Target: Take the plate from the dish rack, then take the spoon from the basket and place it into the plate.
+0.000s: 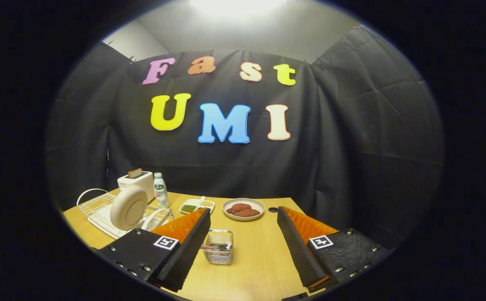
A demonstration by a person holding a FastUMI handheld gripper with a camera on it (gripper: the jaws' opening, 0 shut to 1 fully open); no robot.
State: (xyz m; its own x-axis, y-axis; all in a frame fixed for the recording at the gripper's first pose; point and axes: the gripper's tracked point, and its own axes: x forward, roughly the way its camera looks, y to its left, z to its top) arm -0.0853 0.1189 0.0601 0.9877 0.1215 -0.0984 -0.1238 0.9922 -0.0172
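The plate (129, 207) stands on edge in the white dish rack (94, 209) at the far left of the bench (251, 259). It looks stiff, smooth and breakable, likely slippery, so the bare upper rim seems the best hold. The spoon (214, 247) lies in the small clear basket (218, 246), between the 2 fingers, nearer the left one. The claw (243, 246) hangs spread wide and holds nothing, raised above the near bench and pointing at the far wall, level.

Tool (243, 246) open above table (259, 267); basket (218, 246) between fingers, spoon seemingly inside.
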